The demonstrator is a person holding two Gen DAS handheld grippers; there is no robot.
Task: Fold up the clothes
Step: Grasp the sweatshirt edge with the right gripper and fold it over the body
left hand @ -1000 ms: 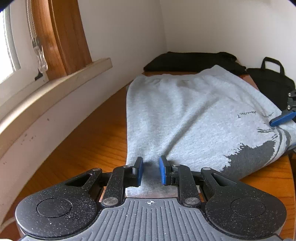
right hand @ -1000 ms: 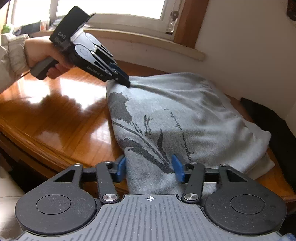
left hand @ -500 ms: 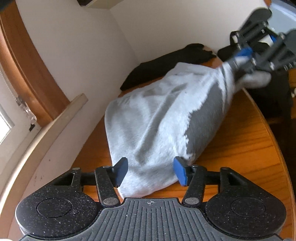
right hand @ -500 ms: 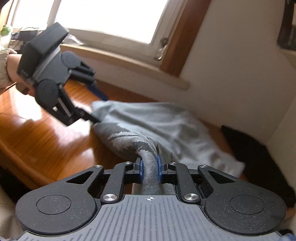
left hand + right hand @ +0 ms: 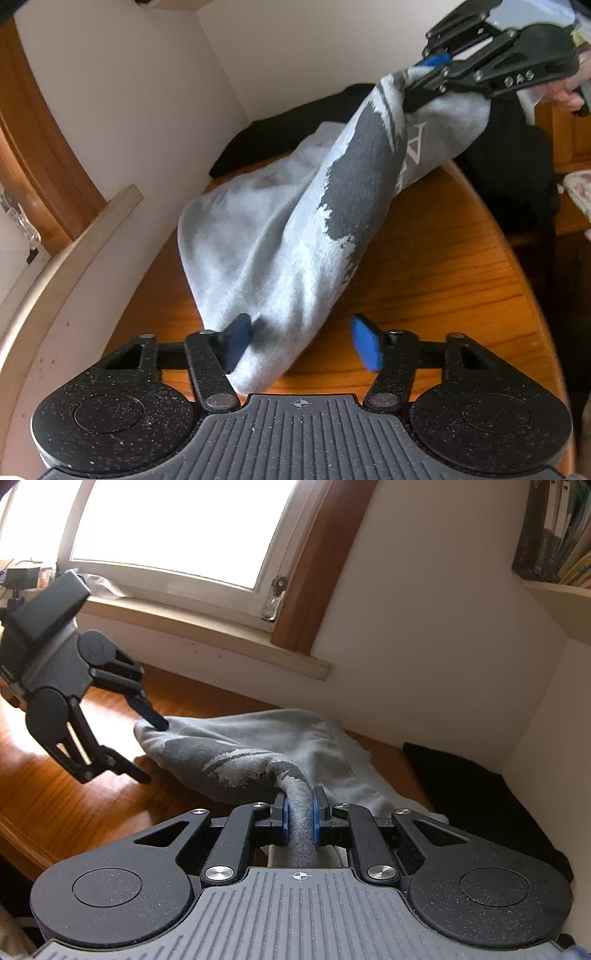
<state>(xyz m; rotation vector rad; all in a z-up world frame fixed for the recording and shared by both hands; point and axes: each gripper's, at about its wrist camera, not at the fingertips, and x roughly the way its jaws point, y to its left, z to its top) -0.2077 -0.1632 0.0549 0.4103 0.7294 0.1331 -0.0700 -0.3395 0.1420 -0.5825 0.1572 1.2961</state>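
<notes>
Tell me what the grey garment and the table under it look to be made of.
Grey garment: soft knit, likely cotton jersey or fleece; matte, heathered, drapes in loose folds, with a dark print. Table: wood or wood veneer, probably varnished; orange-brown grain lines show, and it glares glossy near the window in the right wrist view.

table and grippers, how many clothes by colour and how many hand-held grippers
grey clothes: 1, the grey printed garment
black clothes: 1, the black garment by the wall
hand-held grippers: 2, the left hand-held gripper with its pads apart, the right hand-held gripper clamped on the grey fabric
total: 4
</notes>
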